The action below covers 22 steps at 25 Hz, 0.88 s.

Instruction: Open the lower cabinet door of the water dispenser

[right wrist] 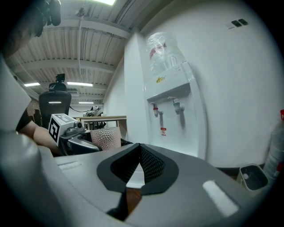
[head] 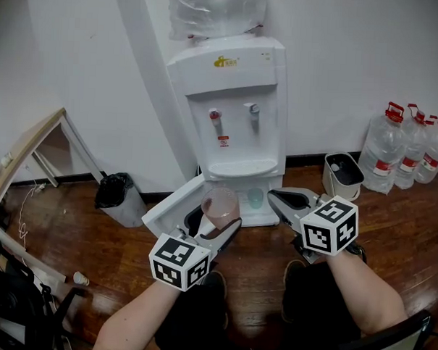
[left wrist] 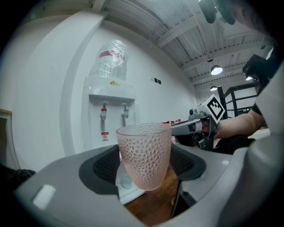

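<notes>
The white water dispenser (head: 233, 99) stands against the wall. Its lower cabinet door (head: 173, 203) is swung out to the left. My left gripper (head: 221, 220) is shut on a pink dimpled cup (head: 220, 204), held upright in front of the opening. In the left gripper view the cup (left wrist: 144, 153) fills the gap between both pads. My right gripper (head: 274, 198) hovers just right of the cup, jaws closed with nothing in them; its pads (right wrist: 151, 165) meet at the tip. A small greenish glass (head: 255, 198) sits at the dispenser's foot.
Several large water bottles (head: 410, 146) line the right wall, beside a white bin (head: 342, 174). A black bag-lined bin (head: 117, 196) stands left of the open door. A wooden frame (head: 26, 149) leans at far left. The floor is dark wood.
</notes>
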Each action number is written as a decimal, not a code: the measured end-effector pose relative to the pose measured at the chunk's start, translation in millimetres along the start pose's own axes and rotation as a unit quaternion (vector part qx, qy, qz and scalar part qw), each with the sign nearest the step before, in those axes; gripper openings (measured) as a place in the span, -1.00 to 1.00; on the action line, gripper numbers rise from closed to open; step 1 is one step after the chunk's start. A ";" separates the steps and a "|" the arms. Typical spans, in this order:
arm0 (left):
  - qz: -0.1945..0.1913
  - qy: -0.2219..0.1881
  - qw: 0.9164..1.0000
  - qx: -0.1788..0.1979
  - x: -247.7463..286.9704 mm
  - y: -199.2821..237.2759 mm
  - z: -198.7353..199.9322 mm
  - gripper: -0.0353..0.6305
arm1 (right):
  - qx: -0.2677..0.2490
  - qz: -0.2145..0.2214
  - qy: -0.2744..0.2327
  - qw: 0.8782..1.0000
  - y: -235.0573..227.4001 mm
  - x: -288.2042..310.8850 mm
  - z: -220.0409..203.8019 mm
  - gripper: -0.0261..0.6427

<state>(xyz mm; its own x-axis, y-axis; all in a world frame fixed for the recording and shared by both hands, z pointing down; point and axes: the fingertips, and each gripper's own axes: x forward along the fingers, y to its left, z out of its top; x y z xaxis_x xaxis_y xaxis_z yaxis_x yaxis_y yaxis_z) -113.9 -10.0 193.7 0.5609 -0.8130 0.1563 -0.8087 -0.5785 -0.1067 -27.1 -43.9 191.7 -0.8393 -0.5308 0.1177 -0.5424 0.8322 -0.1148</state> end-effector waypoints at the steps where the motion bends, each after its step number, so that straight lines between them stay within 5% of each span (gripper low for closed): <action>1: 0.002 0.000 1.000 -0.006 0.3 2.0 -0.4 0.17 | -0.002 0.000 -0.001 1.000 0.2 -0.3 1.0 -0.92; 22: 0.023 -0.003 0.999 -0.037 5.4 30.1 -16.5 0.18 | -0.021 0.011 0.010 1.000 -5.0 -0.4 -2.2 -0.91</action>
<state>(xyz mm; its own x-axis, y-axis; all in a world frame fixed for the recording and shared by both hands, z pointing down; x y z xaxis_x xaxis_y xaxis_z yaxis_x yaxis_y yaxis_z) -138.2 -30.7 207.6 0.5244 -0.8386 0.1474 -0.8439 -0.5350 -0.0412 -24.0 -47.6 194.5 -0.8501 -0.5087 0.1362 -0.5210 0.8502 -0.0761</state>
